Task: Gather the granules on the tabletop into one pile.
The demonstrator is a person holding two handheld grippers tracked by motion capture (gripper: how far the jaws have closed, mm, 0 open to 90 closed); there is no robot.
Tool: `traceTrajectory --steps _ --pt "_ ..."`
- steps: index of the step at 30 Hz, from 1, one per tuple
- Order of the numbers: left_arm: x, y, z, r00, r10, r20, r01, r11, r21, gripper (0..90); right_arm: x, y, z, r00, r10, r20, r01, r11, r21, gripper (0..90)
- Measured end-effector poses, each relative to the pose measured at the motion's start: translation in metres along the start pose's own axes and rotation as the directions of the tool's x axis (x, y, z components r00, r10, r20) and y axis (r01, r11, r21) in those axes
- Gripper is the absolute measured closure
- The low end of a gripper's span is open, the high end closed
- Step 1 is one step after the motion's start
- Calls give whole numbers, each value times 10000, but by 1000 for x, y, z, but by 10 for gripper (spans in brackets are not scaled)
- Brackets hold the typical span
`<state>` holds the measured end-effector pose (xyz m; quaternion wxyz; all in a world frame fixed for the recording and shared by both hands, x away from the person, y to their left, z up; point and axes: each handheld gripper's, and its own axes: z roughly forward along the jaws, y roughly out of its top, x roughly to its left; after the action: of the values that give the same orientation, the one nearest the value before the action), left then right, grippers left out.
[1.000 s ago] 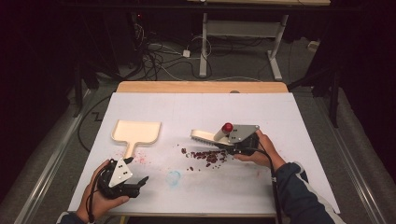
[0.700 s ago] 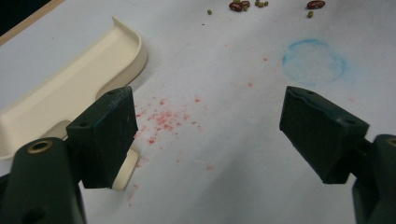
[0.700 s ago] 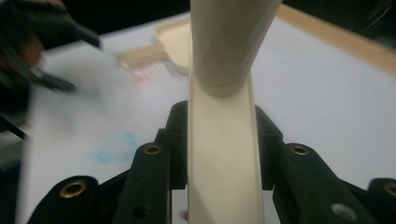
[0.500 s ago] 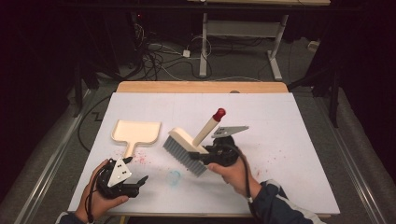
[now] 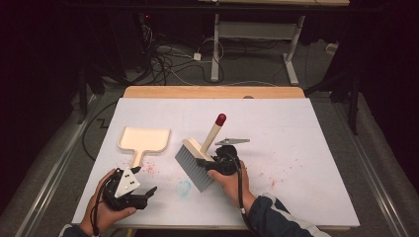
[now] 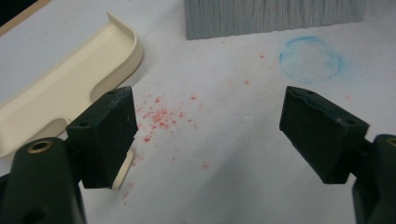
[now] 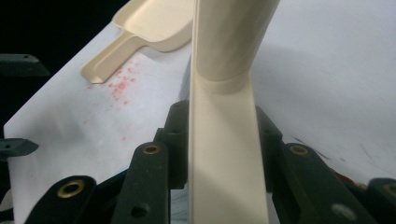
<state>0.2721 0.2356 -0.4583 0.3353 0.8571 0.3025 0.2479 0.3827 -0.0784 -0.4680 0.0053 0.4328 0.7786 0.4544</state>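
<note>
Holding the brush (image 5: 197,157) clamped in my right gripper (image 5: 217,162), shifted left of where it was, bristles on the table (image 5: 296,128) near the blue ring (image 5: 183,187) | left gripper (image 5: 129,190) gaping, unmoved | dustpan (image 5: 144,140) far-left | debris seen before now hidden.

Your right gripper view cuts off the cream plastic brush's handle (image 7: 224,116) at the top edge. Your left gripper view crops its grey bristles (image 6: 273,16) above, and one jaw hides the cream dustpan's handle (image 6: 122,170).
</note>
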Motion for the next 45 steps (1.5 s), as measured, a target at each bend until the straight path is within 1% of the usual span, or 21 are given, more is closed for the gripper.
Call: traceTrajectory --steps 7,10,11,12,13,16,18,21,22,27,28,29,31,37,38,39,40,41,42,43,45 --pt "-2 1 2 10000 61 72 -62 9999 155 182 -12 -8 -24 9947 640 806 -590 9963 -622 669" --pt "-3 1 2 10000 36 85 -37 9999 131 182 -18 -12 -32 9922 922 835 -871 9942 -638 669" --pt "-3 1 2 10000 34 93 -35 9999 133 182 -23 -16 -40 9884 1197 934 -1135 9911 -691 669" --pt "-3 1 2 9999 26 105 -27 9999 134 182 -23 -16 -40 9884 1197 934 -1135 9911 -691 669" --pt "-3 1 2 9999 49 119 -51 9999 143 182 -27 -17 -48 9851 1405 996 -1330 9880 -780 670" --pt "-4 1 3 9998 97 175 -100 9998 183 182 -33 -17 -57 9815 1497 1191 -1391 9859 -930 670" --pt "-4 2 3 9997 108 203 -112 9998 189 182 -38 -19 -65 9754 1745 1350 -1606 9811 -1077 670" --pt "-5 2 5 9996 130 238 -136 9996 254 182 -43 -23 -72 9727 1859 1391 -1719 9793 -1066 670" --pt "-5 3 6 9996 117 250 -123 9996 254 182 -44 -24 -74 9761 1704 1350 -1566 9819 -1066 670" --pt "-6 4 7 9992 230 315 -239 9993 283 182 -42 -19 -81 9823 1474 1154 -1332 9835 -1221 672" --pt "-6 4 7 9993 205 315 -215 9994 289 182 -40 -16 -85 9876 1182 1035 -1047 9863 -1275 672" --pt "-6 4 8 9993 209 321 -218 9993 299 182 -38 -15 -87 9893 1027 1034 -892 9878 -1278 673" --pt "-6 4 8 9992 229 325 -238 9993 294 182 -35 -12 -90 9922 753 992 -621 9896 -1300 672" --pt "-5 4 6 9992 285 286 -293 9992 278 182 -30 -6 -97 9966 394 726 -290 9899 -1391 672" --pt "-5 4 6 9992 275 274 -282 9992 269 182 -27 -2 -102 9973 2 730 103 9898 -1423 672" --pt "-5 4 6 9992 320 247 -327 9991 285 182 -26 -1 -105 9963 -206 830 325 9890 -1442 672" --pt "-5 4 6 9992 320 247 -327 9991 285 182 -26 -1 -105 9963 -206 830 325 9890 -1442 672" --pt "-5 4 6 9991 335 258 -343 9990 297 182 -23 2 -110 9928 -655 1006 795 9867 -1417 672" --pt "-5 4 6 9990 361 246 -369 9988 311 182 -23 3 -112 9893 -914 1138 1072 9841 -1414 672" --pt "-5 4 6 9990 391 227 -398 9987 332 182 -23 3 -112 9893 -914 1138 1072 9841 -1414 672" --pt "-5 4 6 9990 400 222 -407 9986 338 182 -23 5 -116 9792 -1367 1500 1574 9781 -1361 672"
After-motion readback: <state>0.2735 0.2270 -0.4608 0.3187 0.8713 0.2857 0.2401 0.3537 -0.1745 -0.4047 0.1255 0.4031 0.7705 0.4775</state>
